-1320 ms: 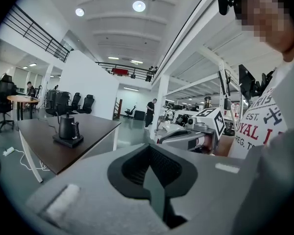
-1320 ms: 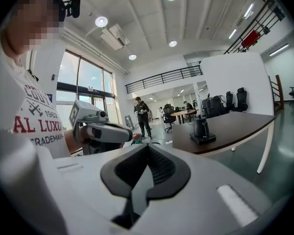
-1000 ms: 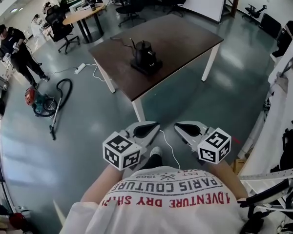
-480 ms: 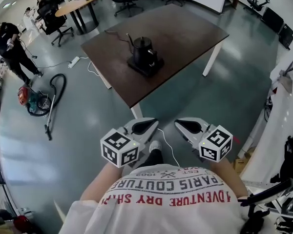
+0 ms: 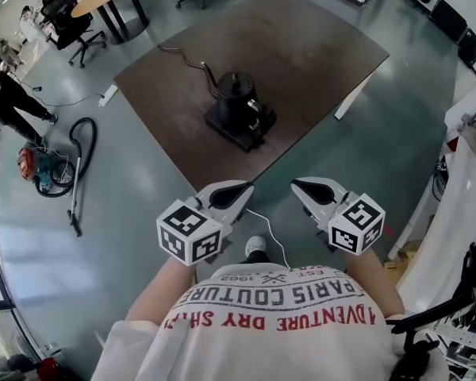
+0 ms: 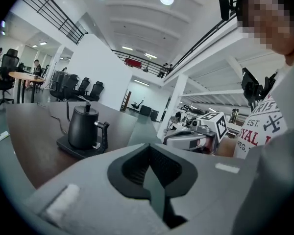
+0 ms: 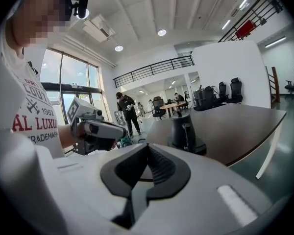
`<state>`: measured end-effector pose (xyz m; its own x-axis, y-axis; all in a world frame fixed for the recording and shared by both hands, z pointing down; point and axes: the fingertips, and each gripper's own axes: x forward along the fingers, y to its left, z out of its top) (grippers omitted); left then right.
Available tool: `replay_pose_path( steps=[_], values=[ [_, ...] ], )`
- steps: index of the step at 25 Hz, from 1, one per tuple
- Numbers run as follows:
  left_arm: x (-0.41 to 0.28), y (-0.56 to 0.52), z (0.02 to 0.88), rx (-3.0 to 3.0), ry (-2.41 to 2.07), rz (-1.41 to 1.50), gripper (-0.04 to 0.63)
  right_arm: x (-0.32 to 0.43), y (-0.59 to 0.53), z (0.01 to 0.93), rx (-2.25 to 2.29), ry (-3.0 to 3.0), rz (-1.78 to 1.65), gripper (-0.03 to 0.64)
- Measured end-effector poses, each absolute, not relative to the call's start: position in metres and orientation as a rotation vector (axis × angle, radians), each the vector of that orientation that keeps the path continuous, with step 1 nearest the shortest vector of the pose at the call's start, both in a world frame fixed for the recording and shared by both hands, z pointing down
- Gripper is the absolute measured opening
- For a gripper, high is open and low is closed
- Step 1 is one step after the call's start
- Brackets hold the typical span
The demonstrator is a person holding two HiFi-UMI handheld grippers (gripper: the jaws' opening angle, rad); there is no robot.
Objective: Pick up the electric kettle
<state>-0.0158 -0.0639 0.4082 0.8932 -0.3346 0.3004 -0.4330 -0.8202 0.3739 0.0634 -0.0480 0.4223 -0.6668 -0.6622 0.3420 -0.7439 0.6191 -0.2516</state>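
The broad dark-brown rectangular worktop (image 5: 317,62) has open grey floor (image 5: 143,213) along its near edge, so there is room to step in. The black gooseneck electric kettle (image 5: 236,94) sits on its flat black base (image 5: 242,132) near the worktop's middle, clear of every edge. This looks like the approach step: the left claw (image 5: 248,186) and right claw (image 5: 296,183) are both closed on nothing and well short of the kettle. Next, one claw must open and reach the handle — without snagging the thin cord (image 5: 182,54) at far left.
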Motion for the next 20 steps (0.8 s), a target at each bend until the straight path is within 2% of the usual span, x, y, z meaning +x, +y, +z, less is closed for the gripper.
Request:
replay_pose_path(
  steps=[7, 15, 20],
  values=[
    [-0.019, -0.128, 0.414, 2.599, -0.565, 0.293, 0.0, 0.07, -0.114, 0.419, 1.176, -2.603, 0.538, 0.006],
    [-0.035, -0.161, 0.429, 2.575, -0.623, 0.286, 0.0, 0.074, -0.135, 0.433, 1.178, -2.595, 0.532, 0.012],
    [-0.036, -0.17, 0.432, 2.546, -0.652, 0.278, 0.0, 0.072, -0.147, 0.442, 1.145, -2.607, 0.542, 0.051]
  ],
)
